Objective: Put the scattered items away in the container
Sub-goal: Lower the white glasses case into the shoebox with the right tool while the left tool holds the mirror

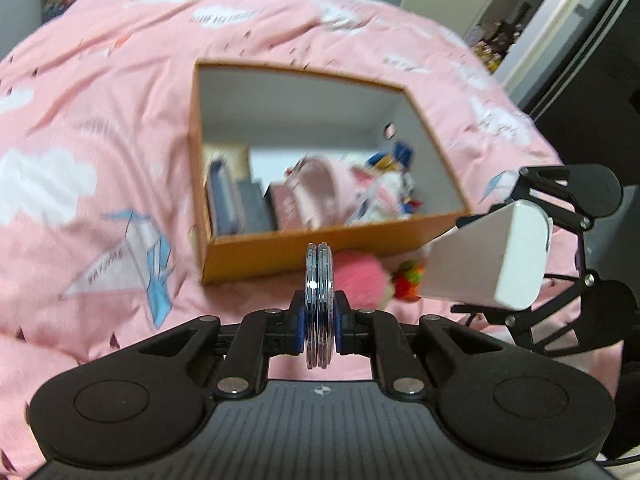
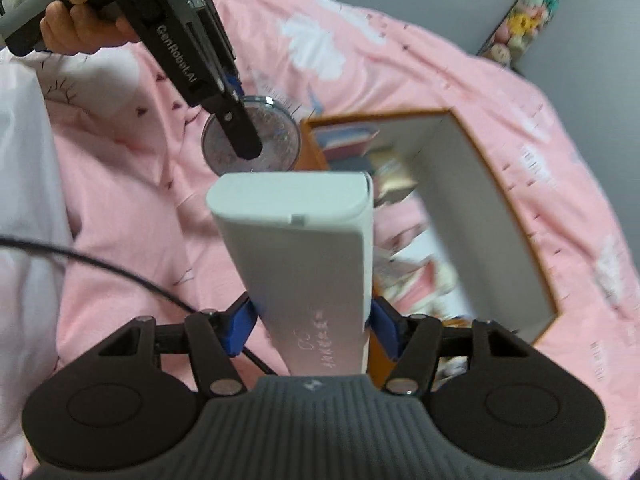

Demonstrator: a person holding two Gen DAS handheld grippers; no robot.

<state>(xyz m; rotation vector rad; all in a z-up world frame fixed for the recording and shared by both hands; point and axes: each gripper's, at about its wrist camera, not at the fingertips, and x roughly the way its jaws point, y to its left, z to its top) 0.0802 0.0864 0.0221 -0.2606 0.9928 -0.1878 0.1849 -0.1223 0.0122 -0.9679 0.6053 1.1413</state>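
Observation:
An open orange cardboard box point(image 1: 304, 252) with a white inside sits on the pink bedspread; it also shows in the right wrist view point(image 2: 516, 216). It holds books, a pink item and a toy figure. My left gripper point(image 1: 319, 322) is shut on a clear round disc case point(image 1: 319, 280), held edge-on in front of the box; from the right wrist view the disc case point(image 2: 276, 136) hangs just left of the box. My right gripper point(image 2: 312, 320) is shut on a long white rectangular box point(image 2: 304, 248), seen at the right in the left wrist view point(image 1: 496, 256).
A pink plush point(image 1: 360, 280) and a red-green toy point(image 1: 408, 282) lie by the box's near wall. A black cable point(image 2: 120, 276) runs over the bedspread. White bedding point(image 2: 24, 200) lies at the left. A shelf of toys point(image 2: 524, 16) stands behind the bed.

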